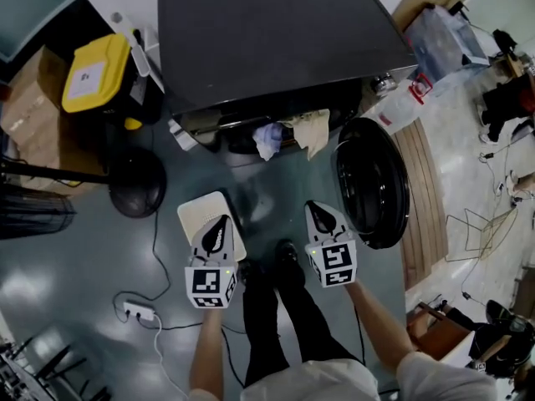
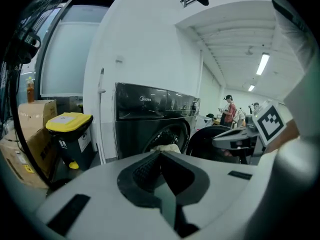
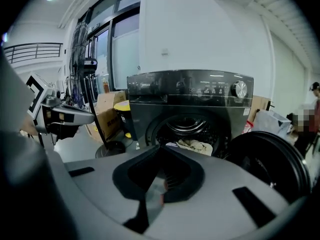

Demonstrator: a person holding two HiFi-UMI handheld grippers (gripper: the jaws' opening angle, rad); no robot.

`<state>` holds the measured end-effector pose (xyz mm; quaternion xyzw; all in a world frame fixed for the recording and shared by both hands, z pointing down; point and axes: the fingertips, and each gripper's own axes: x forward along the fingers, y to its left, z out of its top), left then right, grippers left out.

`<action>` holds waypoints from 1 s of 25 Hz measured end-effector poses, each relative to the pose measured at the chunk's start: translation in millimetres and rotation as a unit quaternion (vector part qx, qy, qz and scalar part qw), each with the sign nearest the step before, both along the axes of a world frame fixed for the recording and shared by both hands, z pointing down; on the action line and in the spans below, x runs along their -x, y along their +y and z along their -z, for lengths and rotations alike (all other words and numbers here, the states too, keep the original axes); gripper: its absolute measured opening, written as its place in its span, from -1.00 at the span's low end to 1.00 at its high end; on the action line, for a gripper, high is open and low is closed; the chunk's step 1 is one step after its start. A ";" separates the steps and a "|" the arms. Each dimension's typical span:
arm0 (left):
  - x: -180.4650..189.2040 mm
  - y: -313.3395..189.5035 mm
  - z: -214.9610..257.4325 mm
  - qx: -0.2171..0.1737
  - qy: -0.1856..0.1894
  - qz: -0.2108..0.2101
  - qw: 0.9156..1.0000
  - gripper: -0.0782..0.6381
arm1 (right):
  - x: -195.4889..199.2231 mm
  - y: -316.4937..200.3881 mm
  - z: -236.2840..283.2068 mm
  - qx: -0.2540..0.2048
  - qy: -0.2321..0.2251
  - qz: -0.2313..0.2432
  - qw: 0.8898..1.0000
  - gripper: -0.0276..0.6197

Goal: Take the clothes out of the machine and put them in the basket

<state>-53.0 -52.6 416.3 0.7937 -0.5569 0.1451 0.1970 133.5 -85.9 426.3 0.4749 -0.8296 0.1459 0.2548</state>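
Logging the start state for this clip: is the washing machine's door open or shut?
Open. The round door stands swung out beside the machine, and clothes spill from the exposed drum mouth.

My left gripper [image 1: 222,221] covers part of the basket [image 1: 197,210] — its inside is hidden. The far people [image 2: 230,111] are too small to make out.
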 end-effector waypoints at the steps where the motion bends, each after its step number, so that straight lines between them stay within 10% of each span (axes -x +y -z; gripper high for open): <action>1: 1.7 -0.9 -6.8 0.000 -0.001 0.000 1.000 -0.73 | 1.0 -0.5 -7.8 0.000 0.000 -0.001 1.000 -0.84; 25: -17.2 11.1 -189.2 0.037 0.022 -0.022 0.999 -0.73 | 3.1 31.4 -194.4 0.030 -0.002 0.029 0.999 -0.68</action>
